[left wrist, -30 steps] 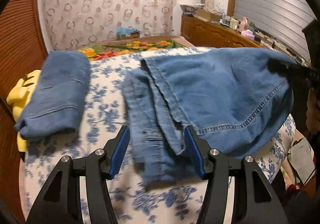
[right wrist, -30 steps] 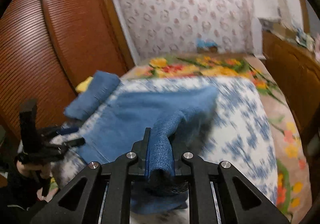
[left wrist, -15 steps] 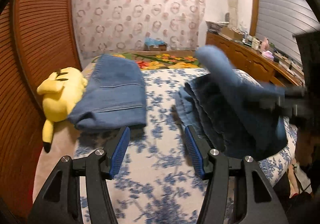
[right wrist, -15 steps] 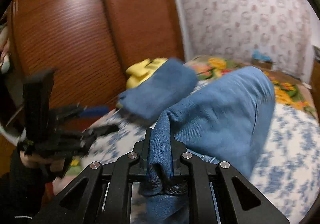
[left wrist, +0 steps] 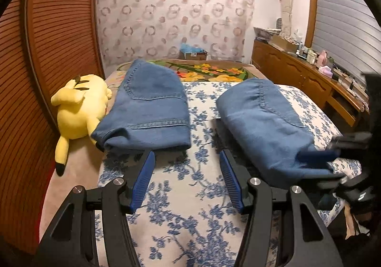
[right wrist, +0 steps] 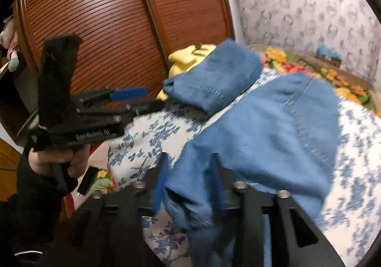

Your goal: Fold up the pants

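Left claw [left wrist: 187, 181]: blue-padded fingers spread wide, nothing between them, hovering over bare bedspread [left wrist: 190, 219] with a blue floral print. In the right wrist view the same claw [right wrist: 133, 97] is held in a hand [right wrist: 54, 162] at the left side of the bed, fingers pointing toward the clothes.

Right claw [right wrist: 188, 171]: frame is motion-blurred. Fingers stand partly apart, with the near edge of the pants [right wrist: 262, 138] bunched between them; cannot tell whether the pads are actually gripping the cloth. In the left wrist view this claw [left wrist: 319, 164] sits at the near right end of the pants [left wrist: 264, 124], also blurred.

Pants: blue denim, folded into a compact bundle, lying on the right half of the bed, near end at the bed's edge.

Second folded denim garment [left wrist: 147, 109] lies on the left half of the bed, apart from the pants, with a strip of bedspread between them. It also shows in the right wrist view [right wrist: 214, 76].

Yellow plush toy [left wrist: 81, 107] lies just beside that second garment, on its far-left side, next to the brown slatted wardrobe doors [left wrist: 47, 52].
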The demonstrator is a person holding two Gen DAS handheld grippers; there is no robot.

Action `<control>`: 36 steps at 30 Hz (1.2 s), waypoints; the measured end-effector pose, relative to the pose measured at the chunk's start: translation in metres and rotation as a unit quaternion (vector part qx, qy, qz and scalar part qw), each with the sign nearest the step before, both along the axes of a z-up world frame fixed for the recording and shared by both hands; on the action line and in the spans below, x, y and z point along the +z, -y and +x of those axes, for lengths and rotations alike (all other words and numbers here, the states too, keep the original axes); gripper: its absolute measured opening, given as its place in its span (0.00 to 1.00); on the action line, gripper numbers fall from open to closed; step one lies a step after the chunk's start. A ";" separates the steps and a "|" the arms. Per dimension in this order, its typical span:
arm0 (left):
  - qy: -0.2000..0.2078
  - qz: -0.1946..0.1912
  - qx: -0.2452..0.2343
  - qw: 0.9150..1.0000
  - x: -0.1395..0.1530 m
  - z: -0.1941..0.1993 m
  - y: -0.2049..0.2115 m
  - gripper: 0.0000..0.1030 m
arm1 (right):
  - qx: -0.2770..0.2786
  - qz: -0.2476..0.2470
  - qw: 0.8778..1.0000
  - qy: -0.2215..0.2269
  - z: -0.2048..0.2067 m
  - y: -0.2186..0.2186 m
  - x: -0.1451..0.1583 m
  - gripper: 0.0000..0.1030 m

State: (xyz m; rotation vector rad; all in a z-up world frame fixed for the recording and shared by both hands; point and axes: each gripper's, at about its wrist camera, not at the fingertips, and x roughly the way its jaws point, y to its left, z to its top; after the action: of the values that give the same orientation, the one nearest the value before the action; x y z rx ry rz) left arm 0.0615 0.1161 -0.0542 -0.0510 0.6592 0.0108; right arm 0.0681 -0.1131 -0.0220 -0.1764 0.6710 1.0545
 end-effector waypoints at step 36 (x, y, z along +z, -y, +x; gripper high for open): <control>-0.080 -0.015 -0.089 0.993 -0.054 0.087 0.060 0.56 | -0.075 0.000 0.991 -0.107 0.153 -0.028 -0.063 0.71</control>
State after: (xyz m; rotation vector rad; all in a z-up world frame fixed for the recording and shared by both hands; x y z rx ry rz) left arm 0.1481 0.0565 -0.1086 -0.0205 0.8216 -0.1696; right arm 0.2212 -0.0856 -0.0850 -0.0114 0.8631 0.9364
